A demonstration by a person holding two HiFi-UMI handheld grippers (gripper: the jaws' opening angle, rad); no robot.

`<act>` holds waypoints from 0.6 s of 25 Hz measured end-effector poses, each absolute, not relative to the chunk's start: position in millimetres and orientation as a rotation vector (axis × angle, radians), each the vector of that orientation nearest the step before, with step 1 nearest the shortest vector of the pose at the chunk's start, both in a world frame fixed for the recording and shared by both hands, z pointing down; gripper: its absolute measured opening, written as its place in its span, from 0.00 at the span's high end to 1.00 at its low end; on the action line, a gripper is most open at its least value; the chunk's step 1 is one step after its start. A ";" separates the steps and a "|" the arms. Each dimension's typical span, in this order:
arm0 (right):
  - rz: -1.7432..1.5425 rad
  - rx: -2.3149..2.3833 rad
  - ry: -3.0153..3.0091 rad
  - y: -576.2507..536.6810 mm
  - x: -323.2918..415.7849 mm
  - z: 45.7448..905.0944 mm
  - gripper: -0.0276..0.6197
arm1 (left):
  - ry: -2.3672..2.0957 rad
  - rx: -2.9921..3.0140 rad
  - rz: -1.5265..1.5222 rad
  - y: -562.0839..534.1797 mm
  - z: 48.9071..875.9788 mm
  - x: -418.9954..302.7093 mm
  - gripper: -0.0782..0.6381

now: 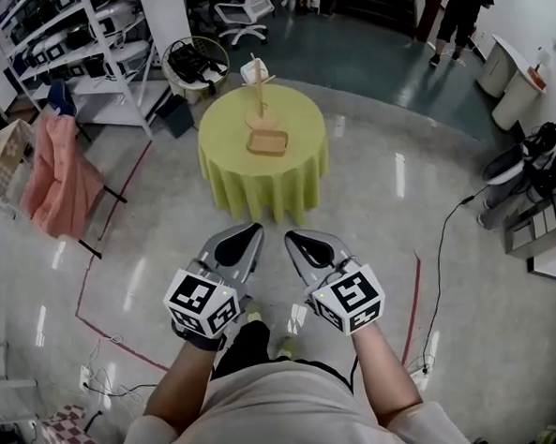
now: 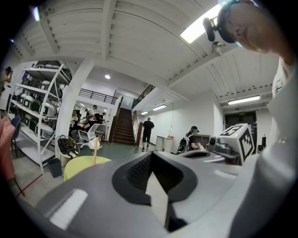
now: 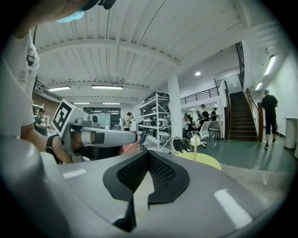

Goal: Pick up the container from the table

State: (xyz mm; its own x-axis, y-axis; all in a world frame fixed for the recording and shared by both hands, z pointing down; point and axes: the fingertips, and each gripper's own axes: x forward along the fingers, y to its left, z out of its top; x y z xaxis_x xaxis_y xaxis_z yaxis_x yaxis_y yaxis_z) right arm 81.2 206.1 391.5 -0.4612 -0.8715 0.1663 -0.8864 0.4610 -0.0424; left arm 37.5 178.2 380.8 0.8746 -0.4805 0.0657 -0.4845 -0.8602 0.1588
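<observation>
While the container [image 1: 268, 143], a shallow wooden tray, is lying near the middle of the round counter [image 1: 226, 168] with its yellow-green cloth, neither claw is touching it. Just beyond it, on the far side, a thin wooden post [image 1: 259, 97] is standing upright on a round base, and a white cup-like piece [image 1: 254, 71] is sitting at its top.

The counter is standing well apart from the person, across a stretch of shiny floor [image 1: 168, 261]. The left claw [image 1: 249, 237] and the right claw [image 1: 300, 243] are hovering side by side at the near end of that stretch. Both are pointing toward the counter, with a narrow gap between them. In the left gripper view the jaws are pressing together with nothing between them. The right gripper view is showing the same, with jaws closed and holding nothing.

Further out, a wire basket [image 1: 196, 60] is standing on the floor at the far left of the counter, beside a white shelving rack [image 1: 70, 53]. A pink garment [image 1: 59, 178] is hanging to the left, and a red line [image 1: 117, 203] is running along the floor near it. At the far right, a person in dark clothes [image 1: 460, 8] is standing.
</observation>
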 end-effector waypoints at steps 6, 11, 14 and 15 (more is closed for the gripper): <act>0.181 1.568 -2.525 170.9 90.5 406.1 0.95 | -0.720 2.873 0.033 141.7 389.7 48.4 0.88; 0.187 1.553 -2.469 118.5 89.9 424.0 0.95 | -0.709 2.868 0.045 88.5 401.2 49.5 0.88; 0.196 1.535 -2.449 80.3 81.0 434.7 0.95 | -0.708 2.865 0.053 49.3 409.5 42.3 0.88; 0.200 1.529 -2.442 68.6 78.1 437.8 0.95 | -0.708 2.862 0.057 36.5 412.4 39.8 0.88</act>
State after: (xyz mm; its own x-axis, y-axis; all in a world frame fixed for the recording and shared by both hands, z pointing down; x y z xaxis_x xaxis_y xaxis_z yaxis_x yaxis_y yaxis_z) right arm 78.1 68.6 437.8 -0.4162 -0.8638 0.2841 -0.8985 0.4387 0.0175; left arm 39.8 36.5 412.4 0.8850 -0.4582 0.0829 -0.4655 -0.8672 0.1769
